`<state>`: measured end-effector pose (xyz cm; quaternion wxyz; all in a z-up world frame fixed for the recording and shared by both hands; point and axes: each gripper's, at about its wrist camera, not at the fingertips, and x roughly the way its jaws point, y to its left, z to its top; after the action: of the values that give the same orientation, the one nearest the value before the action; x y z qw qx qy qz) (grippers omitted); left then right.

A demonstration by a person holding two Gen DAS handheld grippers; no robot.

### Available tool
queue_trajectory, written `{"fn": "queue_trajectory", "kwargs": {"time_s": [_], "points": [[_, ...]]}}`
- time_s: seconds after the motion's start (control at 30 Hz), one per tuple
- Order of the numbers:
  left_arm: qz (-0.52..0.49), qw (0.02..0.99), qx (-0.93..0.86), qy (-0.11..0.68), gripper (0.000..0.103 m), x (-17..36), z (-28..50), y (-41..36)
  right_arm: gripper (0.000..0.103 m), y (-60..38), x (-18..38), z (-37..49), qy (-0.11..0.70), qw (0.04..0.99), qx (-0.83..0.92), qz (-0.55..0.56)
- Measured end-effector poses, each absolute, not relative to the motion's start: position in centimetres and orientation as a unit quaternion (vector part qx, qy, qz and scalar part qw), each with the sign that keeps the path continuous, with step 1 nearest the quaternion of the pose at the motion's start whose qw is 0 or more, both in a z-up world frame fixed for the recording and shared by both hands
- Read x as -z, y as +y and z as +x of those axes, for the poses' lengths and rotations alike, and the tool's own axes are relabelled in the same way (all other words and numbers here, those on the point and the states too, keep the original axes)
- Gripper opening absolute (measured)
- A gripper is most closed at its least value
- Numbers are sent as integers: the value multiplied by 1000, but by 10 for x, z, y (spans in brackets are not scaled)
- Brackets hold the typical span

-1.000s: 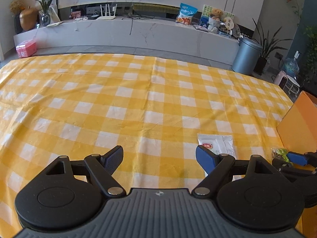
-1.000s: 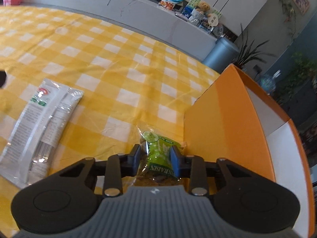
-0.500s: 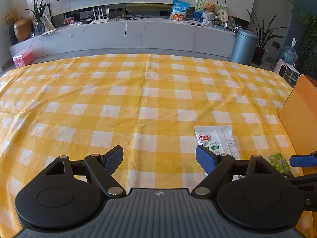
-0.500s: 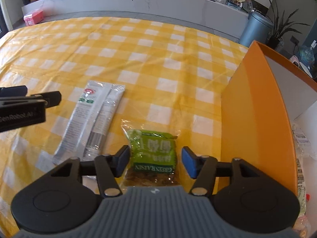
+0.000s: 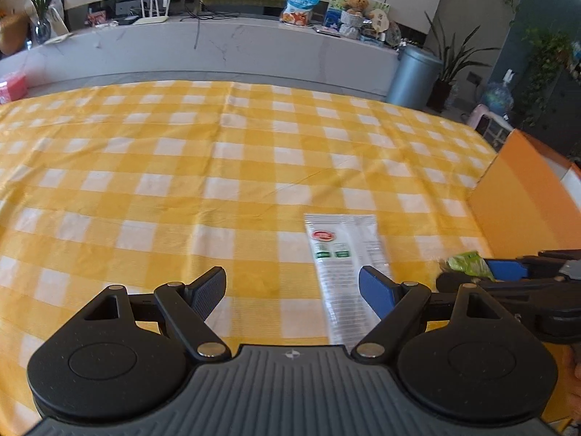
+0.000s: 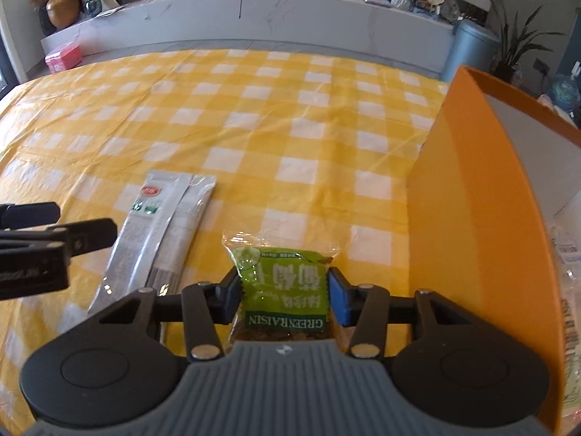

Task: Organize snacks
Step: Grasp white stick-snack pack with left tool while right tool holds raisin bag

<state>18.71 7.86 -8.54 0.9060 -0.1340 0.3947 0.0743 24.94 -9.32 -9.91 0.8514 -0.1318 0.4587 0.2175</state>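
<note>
Table under a yellow-and-white checked cloth; low marble ledge and grey bin beyond it, out of the work area

Right gripper: fingers are closing around the green raisin packet. The packet sits between the two pads, its clear top edge pointing away from the camera and its printed label nearest. The left pad appears to touch the packet's edge; the blue right pad looks a sliver apart from it. No firm pinch visible, so the grip reads as not yet made. The packet lies on the cloth, just beside the outer wall of the orange box, which stands at the table's right side. Inside the box, along the right edge of the view, part of a clear wrapper shows; what it contains cannot be told

Left gripper: fingers spread wide, released, nothing between them. It hangs over bare cloth, tilted downward

Long white sachet lies flat on the cloth, red logo at its far end. In the left wrist view its near end passes behind the blue right finger. In the right wrist view the sachet lies left of the raisin packet, near it but apart, with the left gripper's black tips reaching in from the left edge
</note>
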Motion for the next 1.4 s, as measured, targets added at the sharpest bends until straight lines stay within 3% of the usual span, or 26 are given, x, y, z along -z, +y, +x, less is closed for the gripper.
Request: {"fn": "queue_trajectory", "kwargs": {"time_s": [0.27, 0.67, 0.73, 0.87, 1.4], "points": [[-73, 911, -33, 405, 99, 90, 194, 42, 47, -110, 55, 248, 390, 891, -213, -93], [-34, 905, -74, 418, 102, 109, 203, 15, 48, -105, 57, 244, 380, 892, -224, -101], [-35, 905, -76, 417, 98, 108, 201, 13, 48, -106, 54, 245, 378, 893, -225, -91], [-38, 908, -81, 410, 64, 103, 195, 6, 48, -110, 51, 244, 375, 896, -223, -81], [-72, 911, -91, 395, 60, 100, 185, 12, 48, -118, 41, 243, 375, 898, -221, -58]]}}
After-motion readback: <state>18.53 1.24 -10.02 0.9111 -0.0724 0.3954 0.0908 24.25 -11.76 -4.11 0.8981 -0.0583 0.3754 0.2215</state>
